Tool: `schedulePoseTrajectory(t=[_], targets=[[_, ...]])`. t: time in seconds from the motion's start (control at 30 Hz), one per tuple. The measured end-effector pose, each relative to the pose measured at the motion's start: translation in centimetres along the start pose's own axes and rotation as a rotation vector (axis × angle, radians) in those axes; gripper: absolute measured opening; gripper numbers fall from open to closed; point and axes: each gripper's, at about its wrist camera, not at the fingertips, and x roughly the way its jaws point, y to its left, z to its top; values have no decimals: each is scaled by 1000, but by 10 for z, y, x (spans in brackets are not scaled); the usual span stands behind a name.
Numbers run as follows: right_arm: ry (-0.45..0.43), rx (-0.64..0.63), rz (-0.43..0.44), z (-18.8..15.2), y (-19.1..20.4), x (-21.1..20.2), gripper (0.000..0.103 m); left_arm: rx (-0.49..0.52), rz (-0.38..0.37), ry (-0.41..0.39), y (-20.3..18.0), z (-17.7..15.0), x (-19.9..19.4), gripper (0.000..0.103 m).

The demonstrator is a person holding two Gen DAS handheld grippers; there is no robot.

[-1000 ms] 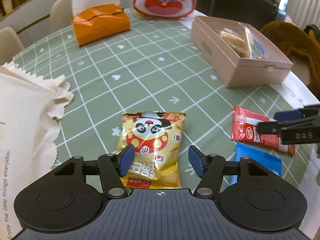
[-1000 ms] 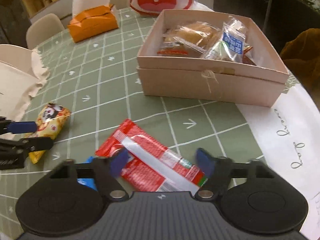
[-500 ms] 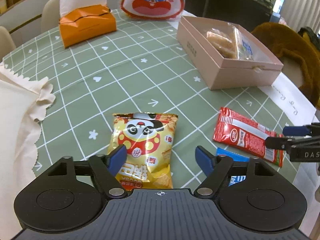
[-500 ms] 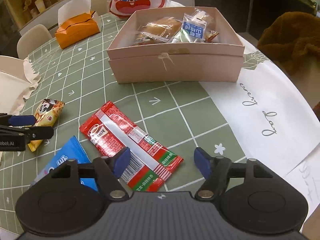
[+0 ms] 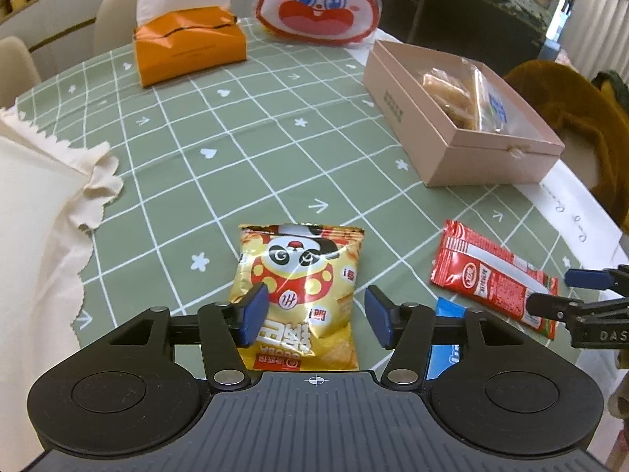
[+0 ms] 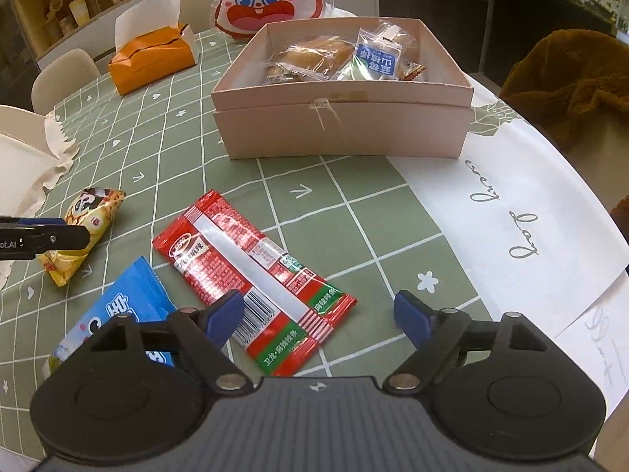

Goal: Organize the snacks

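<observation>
A yellow panda snack bag (image 5: 302,275) lies flat on the green checked tablecloth. My left gripper (image 5: 316,316) hangs over its near half; the jaws straddle the bag and are closing, the right pad still apart from it. A red snack packet (image 6: 243,251) lies slantwise with its near end between the jaws of my right gripper (image 6: 318,316), which are opening and not touching it. A blue snack packet (image 6: 118,306) sits partly under the right gripper's left finger. Behind stands the open pink box (image 6: 342,129) holding several wrapped snacks.
An orange tissue box (image 5: 188,51) and a rabbit-faced bag (image 5: 318,4) stand at the table's far side. A cream cloth (image 5: 35,216) covers the left edge. A white lettered mat (image 6: 530,216) lies right of the box, and a brown furry chair cover (image 6: 570,74) beyond.
The right gripper has drawn back from the pink box and its jaws have spread wider over the red packet. The left jaws widened, then narrowed around the panda bag.
</observation>
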Motion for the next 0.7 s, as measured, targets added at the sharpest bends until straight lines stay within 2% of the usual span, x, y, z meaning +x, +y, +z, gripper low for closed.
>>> schedulePoseTrajectory(t=[0.27,0.5,0.6,0.7], targets=[[8,-27,-8,-6,2,-3,88,-14,26,-14,3,6,7,59],[8,-85,-30,-11,10,-1,94,-5,57,-62,12,5,7,55],[19,-113,-35,-11,15,0,94,39,61,-55,8,5,8,55],[14,-101,27,-5,18,-8,94,103,79,-45,1,1,8,55]])
